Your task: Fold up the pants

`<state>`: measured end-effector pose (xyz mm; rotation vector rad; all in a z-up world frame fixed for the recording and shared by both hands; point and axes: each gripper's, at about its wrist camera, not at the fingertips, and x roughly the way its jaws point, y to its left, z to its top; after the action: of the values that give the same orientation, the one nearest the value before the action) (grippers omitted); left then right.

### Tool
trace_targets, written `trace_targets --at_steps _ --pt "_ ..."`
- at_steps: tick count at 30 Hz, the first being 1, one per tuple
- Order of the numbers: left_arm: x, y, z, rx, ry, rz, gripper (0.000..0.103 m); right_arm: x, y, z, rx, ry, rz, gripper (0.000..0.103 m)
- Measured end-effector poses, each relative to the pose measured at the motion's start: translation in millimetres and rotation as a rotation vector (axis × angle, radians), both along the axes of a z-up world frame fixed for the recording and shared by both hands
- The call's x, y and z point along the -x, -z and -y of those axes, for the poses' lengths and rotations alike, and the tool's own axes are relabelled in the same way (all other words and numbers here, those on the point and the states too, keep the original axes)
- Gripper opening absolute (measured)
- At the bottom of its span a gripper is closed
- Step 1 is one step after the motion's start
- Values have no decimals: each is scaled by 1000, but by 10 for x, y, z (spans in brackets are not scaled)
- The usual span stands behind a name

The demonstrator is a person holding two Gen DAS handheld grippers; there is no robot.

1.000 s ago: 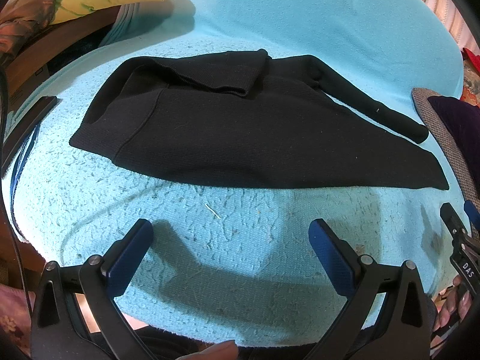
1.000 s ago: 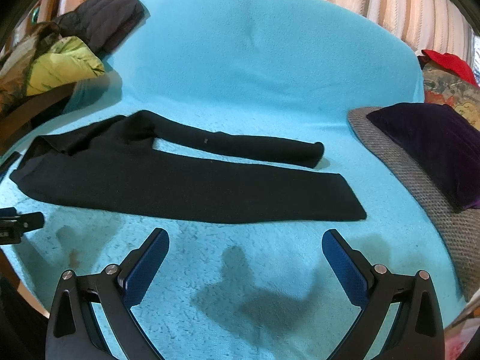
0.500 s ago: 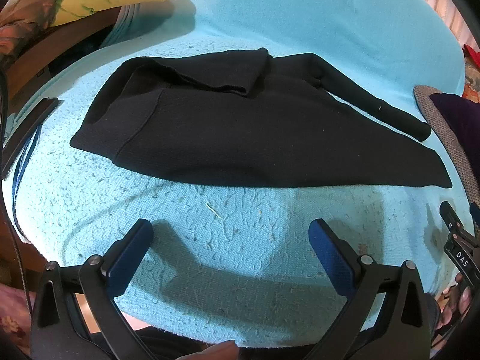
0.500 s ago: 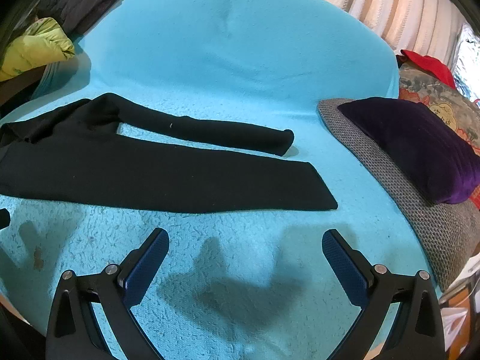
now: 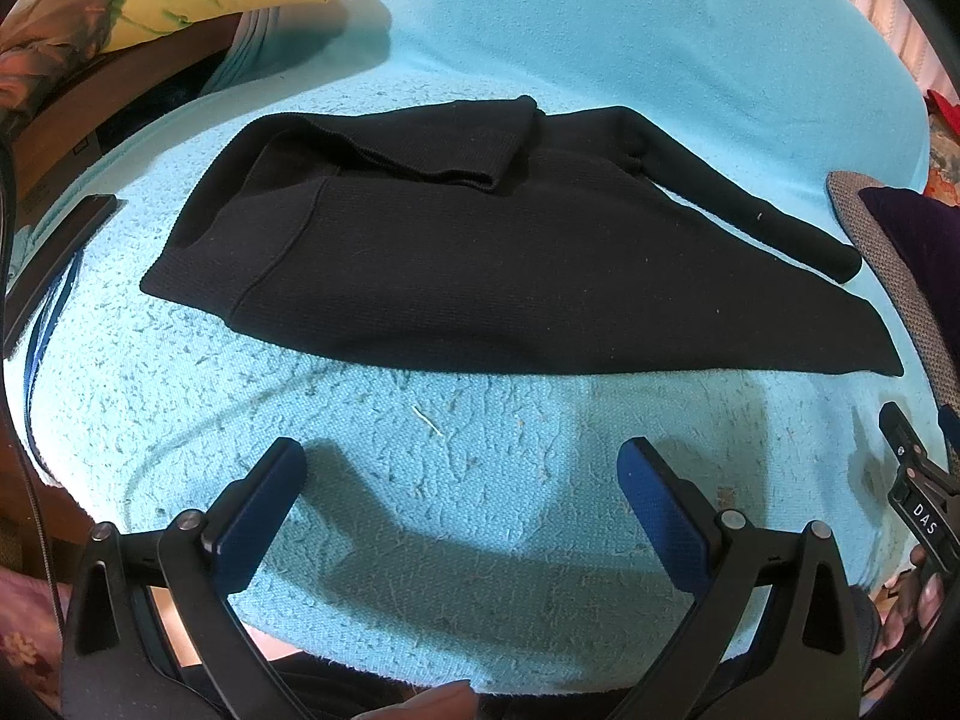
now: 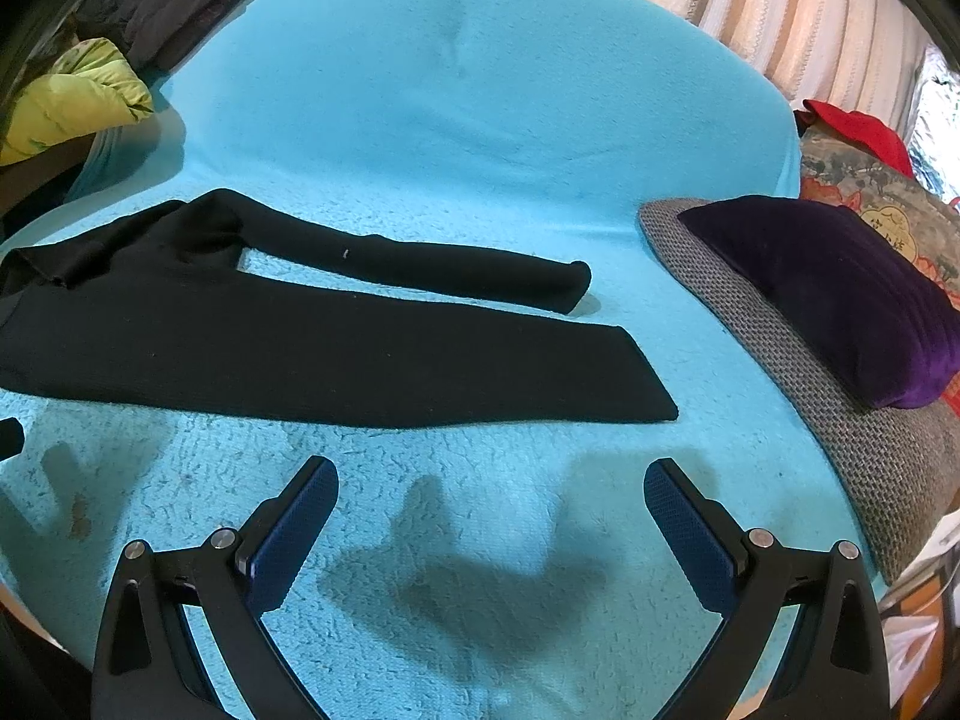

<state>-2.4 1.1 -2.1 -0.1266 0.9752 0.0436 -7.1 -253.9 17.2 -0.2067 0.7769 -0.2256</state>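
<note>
Fingers of left gripper [image 5: 461,501] and right gripper [image 6: 491,519] spread wide, holding nothing, hovering over the turquoise blanket [image 6: 480,120]. Black knit pants [image 6: 312,354] lie flat beyond them, legs splayed apart. Judged soft, light, limp, likely to sag; best pinched at waistband [image 5: 198,276] and leg hem [image 6: 642,390].

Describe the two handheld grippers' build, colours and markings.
Both the left gripper and right gripper have black angular frames with silver pivot bolts and dark blue textured finger pads. In the left view, the right gripper's body carries a white "DAS" label.
</note>
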Motion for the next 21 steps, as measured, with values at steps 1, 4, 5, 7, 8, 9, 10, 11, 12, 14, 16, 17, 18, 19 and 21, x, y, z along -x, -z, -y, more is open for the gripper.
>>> trace_targets --at_steps 1,4,5,7,8,9,10,11,12,14,16,17,18,19,21 --pt "0 0 -3 0 0 0 103 1 1 -1 0 -1 0 102" --pt "-1 1 9 -2 0 0 103 3 -1 -7 0 -1 1 102" --pt "0 0 -2 -2 0 0 103 2 2 -7 -1 -1 1 102" --pt "-3 -3 6 -4 0 0 103 1 2 -7 -3 -2 0 102" --pt "-7 6 -12 -4 0 0 103 -1 2 -8 -5 -3 1 102" --pt "-10 9 -8 -5 -1 -1 103 -2 1 -5 -8 -5 1 102" --pt "-12 13 -9 -6 -1 -1 103 -3 -1 -6 -12 -6 3 102" --pt "-11 14 -3 -8 -1 -1 103 -4 0 -1 -14 -7 3 102" --pt "-10 17 -5 -8 -1 -1 103 0 -2 6 -17 -9 5 102" --pt "-11 16 -16 -5 -1 -1 103 3 -6 3 -19 -12 9 102" --pt "-11 19 -13 -4 -2 -1 103 2 -3 0 -18 -15 8 102" --pt "-11 18 -16 -3 -2 -1 103 2 -1 -1 -18 -17 7 102" --pt "-11 14 -23 -2 -1 -1 103 2 -1 -4 -17 -18 7 102" --pt "-12 14 -19 -1 -1 -1 103 2 -2 -6 -16 -20 7 102" --pt "-11 12 -30 1 -2 -1 103 4 -5 0 -16 -21 8 102"
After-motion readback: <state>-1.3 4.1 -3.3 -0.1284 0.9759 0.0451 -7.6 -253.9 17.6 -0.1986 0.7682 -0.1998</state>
